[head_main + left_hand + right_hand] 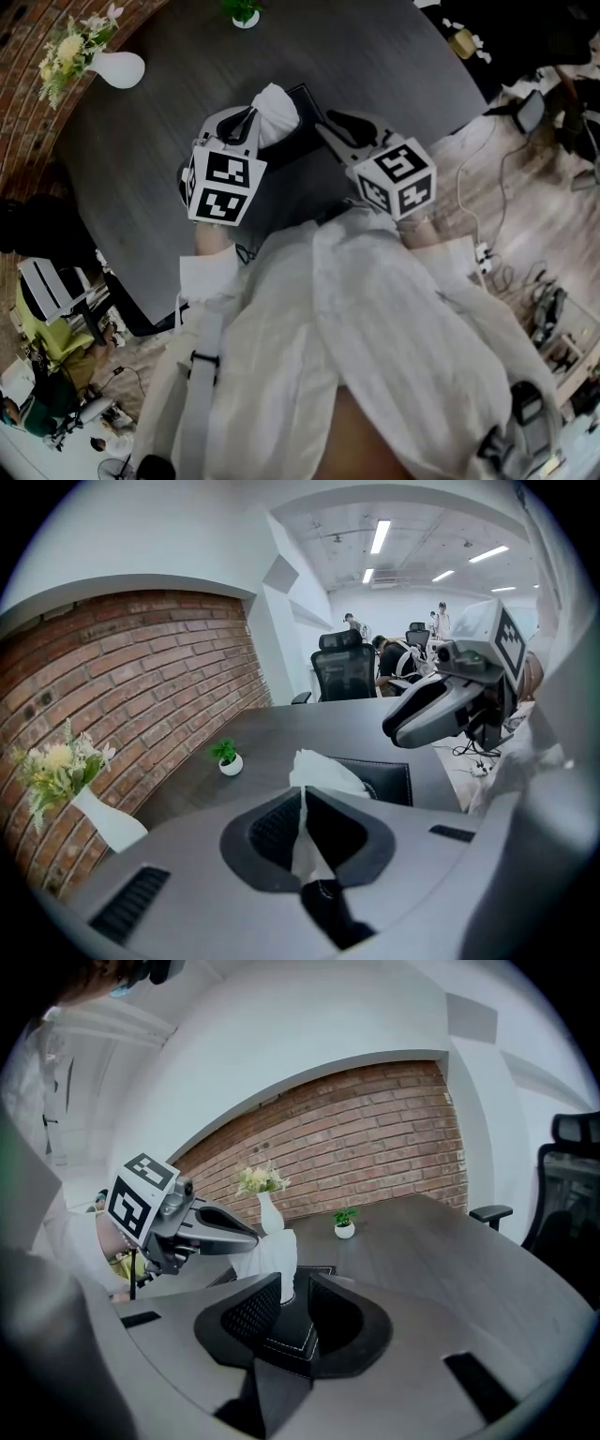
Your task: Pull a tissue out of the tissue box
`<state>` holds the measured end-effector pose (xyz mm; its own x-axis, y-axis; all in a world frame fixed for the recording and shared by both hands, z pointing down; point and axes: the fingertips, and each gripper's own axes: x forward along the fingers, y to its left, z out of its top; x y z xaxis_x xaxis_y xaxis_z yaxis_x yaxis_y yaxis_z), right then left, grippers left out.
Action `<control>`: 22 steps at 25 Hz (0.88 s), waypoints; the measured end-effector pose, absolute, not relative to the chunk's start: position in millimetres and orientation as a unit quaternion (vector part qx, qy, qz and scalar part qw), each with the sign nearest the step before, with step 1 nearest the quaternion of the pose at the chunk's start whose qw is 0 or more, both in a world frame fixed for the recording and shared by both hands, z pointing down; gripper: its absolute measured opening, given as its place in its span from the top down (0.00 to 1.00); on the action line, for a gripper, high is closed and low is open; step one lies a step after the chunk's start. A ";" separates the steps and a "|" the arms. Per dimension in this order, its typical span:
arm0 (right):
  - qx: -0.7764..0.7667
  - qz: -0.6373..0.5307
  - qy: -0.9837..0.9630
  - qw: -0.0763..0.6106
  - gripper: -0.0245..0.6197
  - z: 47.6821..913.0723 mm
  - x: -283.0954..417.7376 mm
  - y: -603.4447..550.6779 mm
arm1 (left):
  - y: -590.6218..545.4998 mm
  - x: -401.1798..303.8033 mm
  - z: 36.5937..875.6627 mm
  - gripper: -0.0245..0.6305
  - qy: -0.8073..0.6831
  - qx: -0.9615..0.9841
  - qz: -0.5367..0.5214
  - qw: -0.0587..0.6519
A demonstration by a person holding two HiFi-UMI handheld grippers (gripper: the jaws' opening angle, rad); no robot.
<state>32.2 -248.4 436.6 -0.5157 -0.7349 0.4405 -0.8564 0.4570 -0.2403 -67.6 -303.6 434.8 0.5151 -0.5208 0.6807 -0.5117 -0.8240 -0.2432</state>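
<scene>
You're working at a dark wood-grain table point(375, 56) beside a curved brick wall point(141, 677). A white vase point(120, 68) of flowers stands at the far left, a small potted plant point(226, 757) sits further along the wall, and office chairs point(343, 667) stand beyond the table.

Your left gripper point(302, 803) has its jaws pinched tight on the tissue point(319, 772), which rises in a white plume from the black tissue box point(380, 778) just beyond the jaw tips.

Your right gripper point(295, 1283) has its jaws a little apart at the box's near corner. Whether they touch the box can't be told.
</scene>
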 end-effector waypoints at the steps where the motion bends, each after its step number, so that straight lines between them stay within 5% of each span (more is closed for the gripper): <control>1: 0.472 0.218 -0.843 0.138 0.83 435.5 32.4 -249.3 | -304.3 -67.6 433.1 0.94 0.298 -0.870 -0.392 0.007; 22: 0.455 0.202 -0.854 0.151 0.83 428.6 27.1 -257.5 | -316.5 -78.4 410.9 0.94 0.319 -0.869 -0.377 0.021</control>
